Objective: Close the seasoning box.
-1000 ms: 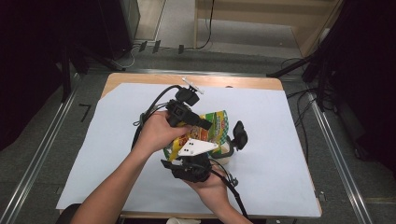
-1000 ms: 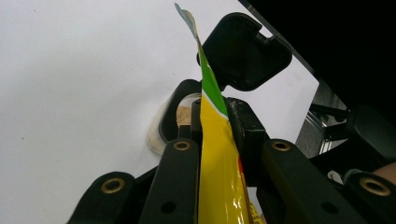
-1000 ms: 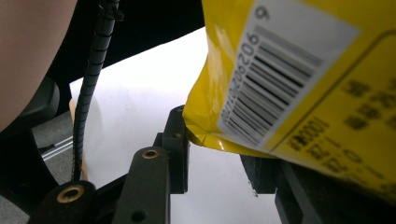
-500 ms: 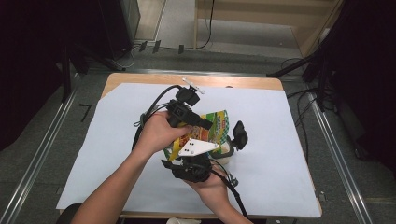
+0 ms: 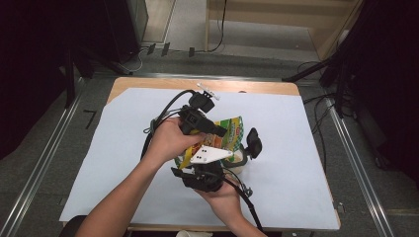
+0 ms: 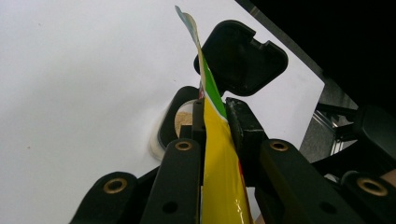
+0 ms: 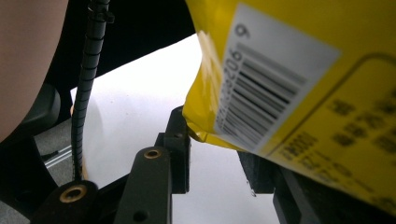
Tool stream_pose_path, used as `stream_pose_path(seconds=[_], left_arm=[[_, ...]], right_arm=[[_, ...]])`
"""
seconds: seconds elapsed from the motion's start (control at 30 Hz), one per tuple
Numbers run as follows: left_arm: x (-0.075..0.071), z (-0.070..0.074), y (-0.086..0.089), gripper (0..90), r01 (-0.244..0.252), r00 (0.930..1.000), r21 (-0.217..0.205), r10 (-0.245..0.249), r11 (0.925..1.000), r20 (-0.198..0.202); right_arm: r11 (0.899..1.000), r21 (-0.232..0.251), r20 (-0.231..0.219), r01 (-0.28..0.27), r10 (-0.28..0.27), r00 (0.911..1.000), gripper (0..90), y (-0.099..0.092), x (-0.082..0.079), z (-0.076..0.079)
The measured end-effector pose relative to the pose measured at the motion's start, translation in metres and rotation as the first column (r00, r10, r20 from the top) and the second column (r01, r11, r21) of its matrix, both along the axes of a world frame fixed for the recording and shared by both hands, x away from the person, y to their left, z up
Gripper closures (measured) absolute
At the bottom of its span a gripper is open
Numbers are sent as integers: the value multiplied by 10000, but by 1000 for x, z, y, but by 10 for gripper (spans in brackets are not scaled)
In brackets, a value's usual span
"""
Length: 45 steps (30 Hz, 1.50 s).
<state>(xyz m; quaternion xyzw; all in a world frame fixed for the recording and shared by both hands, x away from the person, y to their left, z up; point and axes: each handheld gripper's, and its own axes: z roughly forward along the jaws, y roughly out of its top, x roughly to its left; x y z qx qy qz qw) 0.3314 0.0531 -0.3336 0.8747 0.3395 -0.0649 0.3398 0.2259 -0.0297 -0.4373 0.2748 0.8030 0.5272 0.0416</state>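
Here, white sheet (image 5: 296,163) covers table (image 5: 148,85).

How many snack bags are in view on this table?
1. The yellow-and-green snack bag is at mid-table, clamped by the left gripper, beside the right gripper; others may be hidden underneath.

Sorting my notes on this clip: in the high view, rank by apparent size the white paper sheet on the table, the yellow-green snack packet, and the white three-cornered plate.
1. White paper sheet, by far the largest.
2. Yellow-green snack packet, partly hidden by the hands.
3. White three-cornered plate, smallest, though it sits nearer the camera.
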Motion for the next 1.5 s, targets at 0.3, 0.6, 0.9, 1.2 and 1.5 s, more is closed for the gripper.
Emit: stream_pose_path(seconds=[0.3, 0.6, 0.9, 1.2, 1.5], left_arm=[[-1, 0, -4, 831, 12, 10000, 69, -12, 10000, -19], [5, -3, -5, 831, 39, 9994, 30, -38, 10000, -330], [5, -3, -6, 829, 73, 9995, 56, -71, 10000, -307], [8, -6, -4, 830, 57, 9986, -28, -58, 10000, -534], [8, -4, -5, 828, 2, 9989, -40, -4, 10000, -469]], right_arm=[[10000, -60, -11, 17, -17, 10000, 688, -2, -1, 0], [9999, -151, -40, 58, -59, 10000, 689, -4, -1, 2], [9997, -239, -22, -60, 59, 10000, 689, -4, -1, 2], [9995, -298, -26, -119, 118, 9999, 690, -5, 0, 2], [9997, -200, -208, -109, 105, 9997, 688, -4, 1, 2]])
